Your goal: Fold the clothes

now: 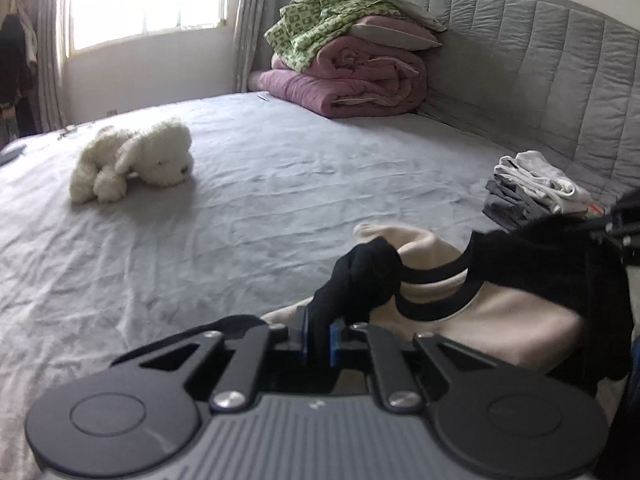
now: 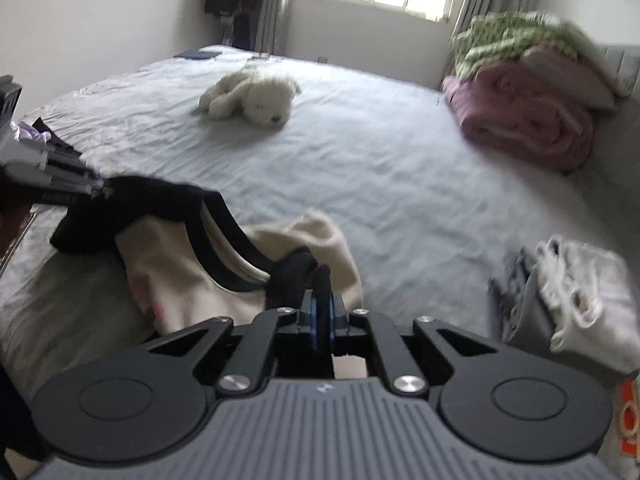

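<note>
A black garment (image 1: 532, 264) with a curved neckline hangs stretched between both grippers above a cream garment (image 1: 500, 316) on the bed. My left gripper (image 1: 318, 334) is shut on a bunched corner of the black garment. In the left wrist view my right gripper (image 1: 618, 226) shows at the right edge, pinching the garment's other end. In the right wrist view my right gripper (image 2: 321, 322) is shut on the black garment (image 2: 292, 276), and my left gripper (image 2: 96, 190) holds the far end at the left. The cream garment (image 2: 192, 276) lies underneath.
A white plush toy (image 1: 136, 160) lies on the grey bedsheet (image 1: 260, 200). Folded pink and green quilts (image 1: 352, 68) are stacked by the padded headboard (image 1: 540, 64). A small pile of folded grey and white clothes (image 1: 532, 188) sits at the right. Window and curtains stand behind.
</note>
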Tool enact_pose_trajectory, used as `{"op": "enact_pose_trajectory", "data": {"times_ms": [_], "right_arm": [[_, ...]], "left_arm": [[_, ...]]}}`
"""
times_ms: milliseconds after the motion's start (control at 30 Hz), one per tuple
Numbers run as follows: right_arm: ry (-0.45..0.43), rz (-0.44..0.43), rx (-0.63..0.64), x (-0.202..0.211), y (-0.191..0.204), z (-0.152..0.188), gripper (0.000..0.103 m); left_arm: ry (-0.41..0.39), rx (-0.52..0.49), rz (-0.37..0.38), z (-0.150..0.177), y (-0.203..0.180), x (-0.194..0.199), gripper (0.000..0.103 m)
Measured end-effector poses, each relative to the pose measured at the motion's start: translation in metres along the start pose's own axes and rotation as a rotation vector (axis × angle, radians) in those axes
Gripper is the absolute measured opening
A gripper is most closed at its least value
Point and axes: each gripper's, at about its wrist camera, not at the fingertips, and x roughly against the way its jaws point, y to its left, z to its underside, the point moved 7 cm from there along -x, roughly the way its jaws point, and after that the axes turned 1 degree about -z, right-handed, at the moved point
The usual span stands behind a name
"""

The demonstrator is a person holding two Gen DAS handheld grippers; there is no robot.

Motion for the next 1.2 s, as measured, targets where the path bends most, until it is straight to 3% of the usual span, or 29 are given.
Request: {"op": "enact_pose_trajectory", "data": {"times_ms": [100, 233, 367, 533, 633, 933, 1200], "right_arm": [[-0.034, 0.054, 0.086, 0.001, 0.010, -0.010, 0.006], [-0.080, 0.167, 0.206, 0.005, 0.011, -0.023, 0.006], [-0.158, 0.269, 0.283, 0.024, 0.003, -0.046, 0.005], [-0.288, 0.327, 0.356, 0.057, -0.002, -0.080, 0.005], [-0.377, 0.363, 0.401, 0.078, -0.001, -0.097, 0.005], [-0.659, 0.416, 0.365, 0.144, -0.032, -0.141, 0.005], [-0.813, 0.410, 0.300, 0.187, -0.057, -0.158, 0.005]], "left_arm": [[-0.033, 0.016, -0.027, -0.002, -0.004, 0.010, 0.008], [-0.131, 0.092, -0.056, -0.010, 0.026, 0.041, 0.008], [-0.203, 0.082, -0.086, -0.020, 0.045, 0.070, 0.008], [-0.258, 0.103, -0.028, -0.044, 0.051, 0.104, 0.008], [-0.285, 0.068, -0.022, -0.075, 0.051, 0.136, 0.008], [-0.421, -0.034, -0.047, -0.161, 0.031, 0.226, 0.008], [-0.565, -0.063, -0.087, -0.197, -0.003, 0.277, 0.008]]}}
